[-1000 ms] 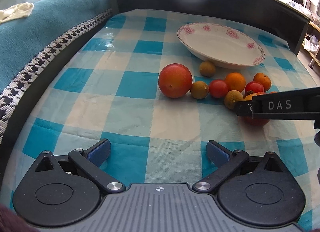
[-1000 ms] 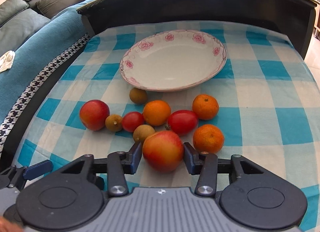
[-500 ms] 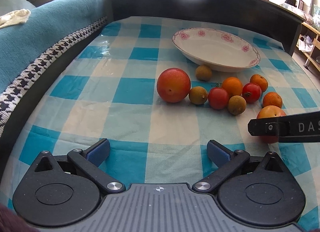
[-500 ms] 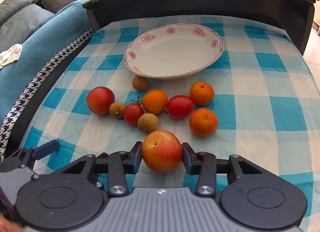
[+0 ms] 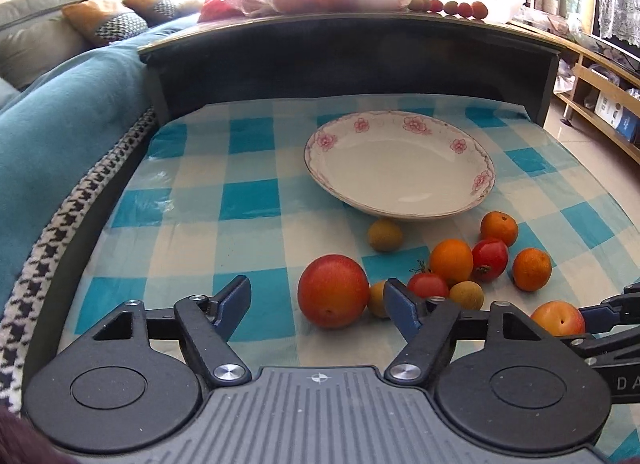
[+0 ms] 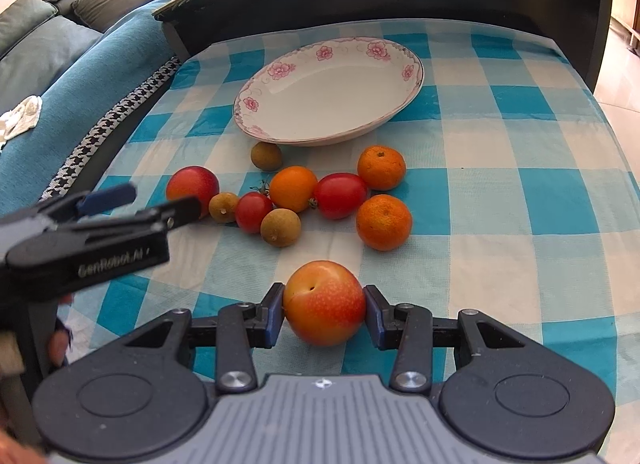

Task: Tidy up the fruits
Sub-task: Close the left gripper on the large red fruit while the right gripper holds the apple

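Nearest, the right tool (image 6: 324,314) pinches one peach (image 6: 324,302), dimple up, near the desk's (image 6: 520,200) front edge. The left tool (image 5: 316,304) gapes wide beside a second peach (image 5: 333,290). Beyond lie three tangerines, two tomatoes, three longans, then one plate (image 6: 328,92).

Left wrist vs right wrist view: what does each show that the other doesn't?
Left wrist only: the left gripper open around the big red fruit, fruit and bags along the shelf top, wooden shelving at right.

Right wrist only: the right gripper shut on the peach, a white cloth on the sofa.

Both: the floral plate, the fruit cluster, the checkered tablecloth.
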Motion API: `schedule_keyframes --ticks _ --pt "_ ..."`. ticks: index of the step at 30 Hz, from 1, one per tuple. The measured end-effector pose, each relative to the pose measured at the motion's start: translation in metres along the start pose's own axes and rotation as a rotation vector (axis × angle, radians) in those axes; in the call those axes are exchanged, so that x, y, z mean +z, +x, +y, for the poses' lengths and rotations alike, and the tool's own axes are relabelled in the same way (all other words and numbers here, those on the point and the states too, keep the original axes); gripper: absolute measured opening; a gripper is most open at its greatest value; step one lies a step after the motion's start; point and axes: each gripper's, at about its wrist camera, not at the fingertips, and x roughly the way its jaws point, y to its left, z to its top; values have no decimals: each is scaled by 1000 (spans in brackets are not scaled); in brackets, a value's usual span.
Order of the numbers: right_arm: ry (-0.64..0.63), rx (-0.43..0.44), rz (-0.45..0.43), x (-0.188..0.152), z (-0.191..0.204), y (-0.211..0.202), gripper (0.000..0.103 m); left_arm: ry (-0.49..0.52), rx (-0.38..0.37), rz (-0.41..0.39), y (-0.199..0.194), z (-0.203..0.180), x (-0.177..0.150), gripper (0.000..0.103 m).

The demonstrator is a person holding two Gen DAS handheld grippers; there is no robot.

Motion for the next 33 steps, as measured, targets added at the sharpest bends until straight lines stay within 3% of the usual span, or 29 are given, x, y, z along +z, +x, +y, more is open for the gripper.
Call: schedule_keyframes --ticks 2,10,19,27,31,33 --pt "-1 0 0 0 0 0 43 7 -20 7 7 0 2 74" --pt "12 6 3 1 -1 1 43 -167 -184 64 17 19 2 65" --pt "21 15 6 0 -3 0 43 -348 -262 106 25 39 1 62" --pt "29 19 10 1 -5 1 43 -388 -230 112 23 53 -1 63" --pt "25 17 9 0 -5 1 43 -310 -166 86 24 43 2 75" --pt "18 13 8 0 -4 1 43 -300 -169 85 25 41 3 75"
